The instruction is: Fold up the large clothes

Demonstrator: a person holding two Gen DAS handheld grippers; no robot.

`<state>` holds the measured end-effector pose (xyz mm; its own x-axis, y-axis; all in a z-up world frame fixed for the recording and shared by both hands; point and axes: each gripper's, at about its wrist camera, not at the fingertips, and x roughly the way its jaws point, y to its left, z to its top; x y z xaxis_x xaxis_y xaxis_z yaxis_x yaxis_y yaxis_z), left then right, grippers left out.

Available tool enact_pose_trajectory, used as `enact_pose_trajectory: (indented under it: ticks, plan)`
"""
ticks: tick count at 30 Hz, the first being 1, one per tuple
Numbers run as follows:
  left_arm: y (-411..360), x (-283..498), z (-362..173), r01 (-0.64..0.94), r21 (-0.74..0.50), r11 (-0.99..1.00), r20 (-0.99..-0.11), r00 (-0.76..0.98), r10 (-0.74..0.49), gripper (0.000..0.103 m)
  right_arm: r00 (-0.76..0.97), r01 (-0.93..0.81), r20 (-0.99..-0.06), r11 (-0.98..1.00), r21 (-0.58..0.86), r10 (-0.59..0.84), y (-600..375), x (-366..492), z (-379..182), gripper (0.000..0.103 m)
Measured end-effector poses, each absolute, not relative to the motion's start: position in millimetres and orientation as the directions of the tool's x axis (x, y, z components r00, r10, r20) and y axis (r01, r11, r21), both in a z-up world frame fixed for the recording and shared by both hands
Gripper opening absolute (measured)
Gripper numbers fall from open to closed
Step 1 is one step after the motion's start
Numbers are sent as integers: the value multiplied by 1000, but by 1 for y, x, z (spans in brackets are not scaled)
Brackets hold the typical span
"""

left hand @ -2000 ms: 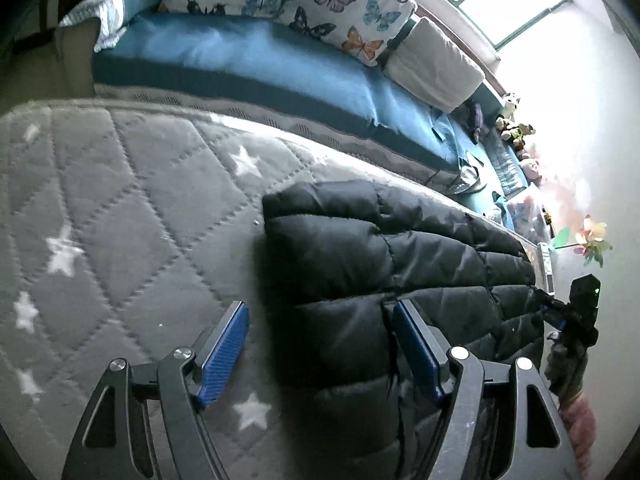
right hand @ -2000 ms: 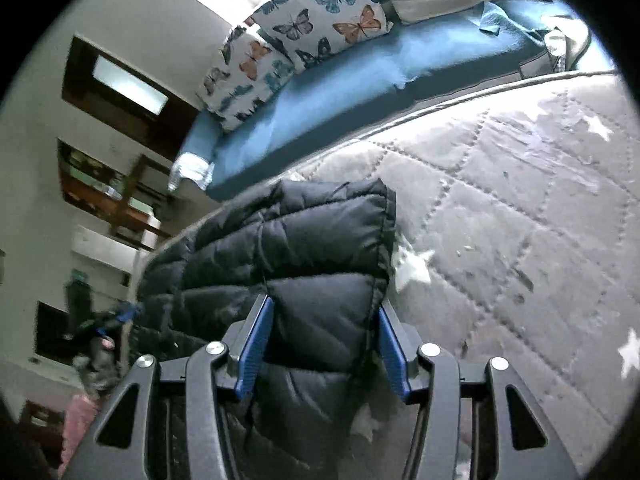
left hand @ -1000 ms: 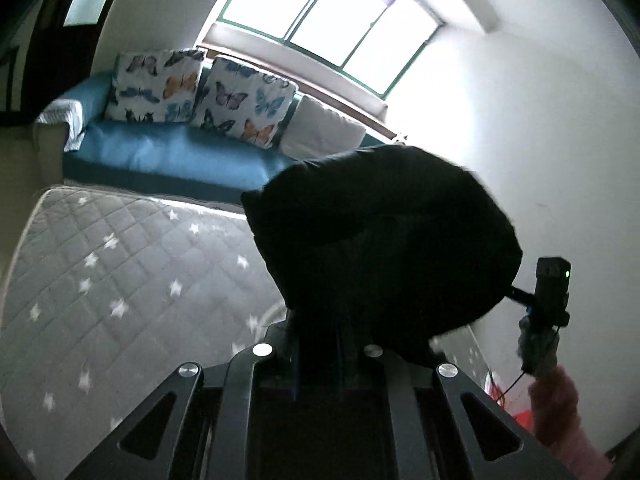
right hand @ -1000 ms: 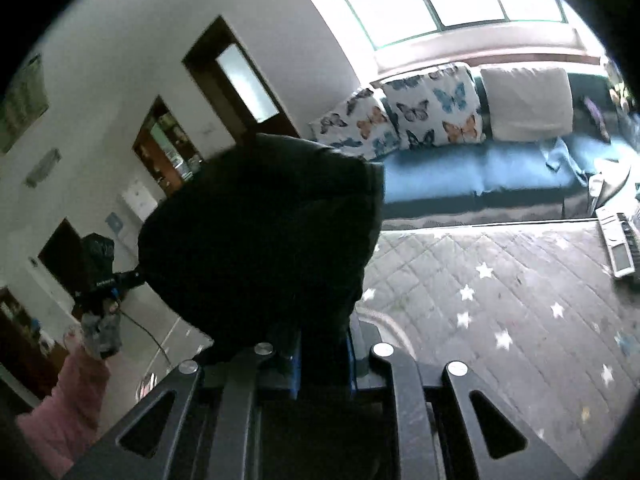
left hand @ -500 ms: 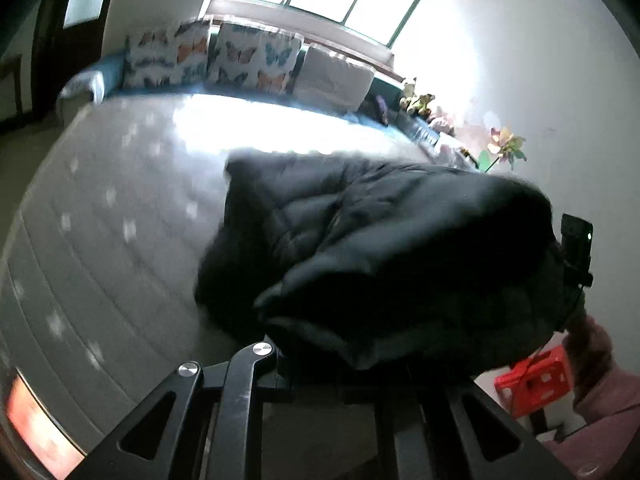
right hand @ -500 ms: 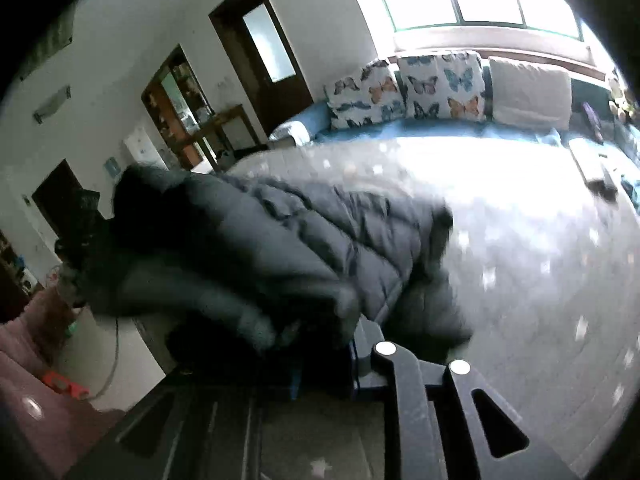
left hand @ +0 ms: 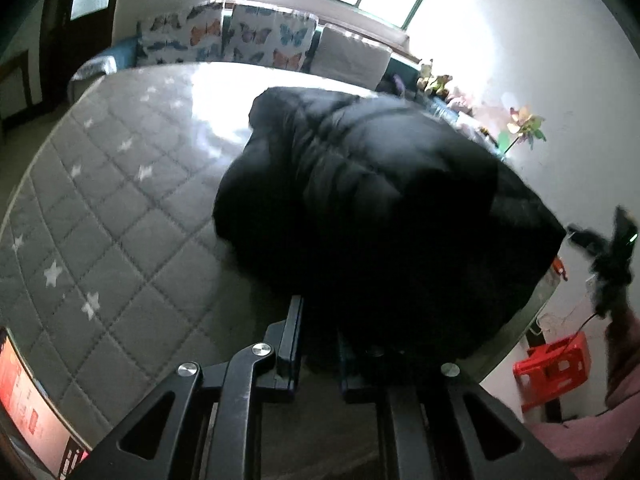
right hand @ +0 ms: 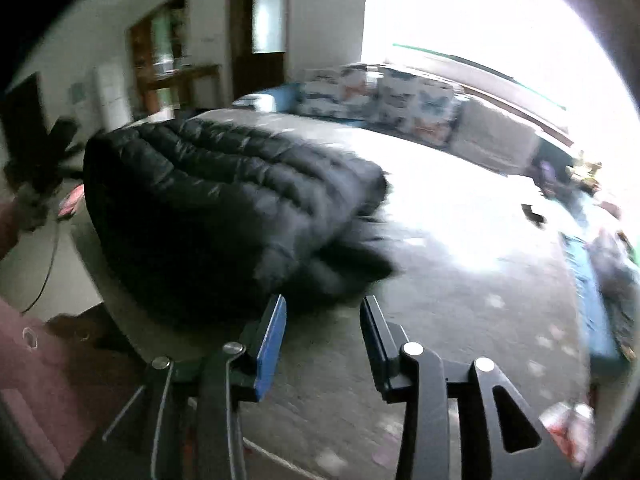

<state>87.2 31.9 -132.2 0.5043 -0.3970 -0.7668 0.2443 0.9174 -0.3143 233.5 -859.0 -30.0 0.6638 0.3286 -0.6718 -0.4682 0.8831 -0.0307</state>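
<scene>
A black puffer jacket (left hand: 380, 216) lies folded over in a thick bundle on the grey star-quilted mattress (left hand: 112, 208). My left gripper (left hand: 318, 344) sits at its near edge with its jaws a narrow gap apart, and the jacket's hem bulges over them. In the right wrist view the jacket (right hand: 224, 200) lies ahead and to the left. My right gripper (right hand: 322, 328) is open and empty just in front of its near edge, blue pads apart.
A blue sofa with butterfly cushions (left hand: 224, 40) runs along the far side under the window. A red stool (left hand: 554, 364) stands off the mattress at the right. The other gripper (left hand: 612, 248) shows past the jacket. A small dark object (right hand: 532, 210) lies on the mattress.
Both grippers lifted the jacket's near end and carried it forward over the rest, laying it down folded. The right gripper has opened and let go; the left jaws have parted slightly.
</scene>
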Motion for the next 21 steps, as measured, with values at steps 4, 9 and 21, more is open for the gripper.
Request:
enact_pose_trajectory:
  ticks: [4, 9, 21]
  plan:
    - [52, 86, -126, 180, -319, 930, -791, 489, -367, 14, 726, -419, -630, 904, -85, 277, -846, 244, 16, 50]
    - [78, 69, -74, 117, -321, 940, -784, 525, -333, 15, 719, -470, -593, 882, -32, 362, -777, 294, 39, 65]
    - [-2, 177, 37, 234, -448, 863, -695, 517, -500, 16, 518, -313, -826, 948, 60, 223, -718, 425, -49, 65]
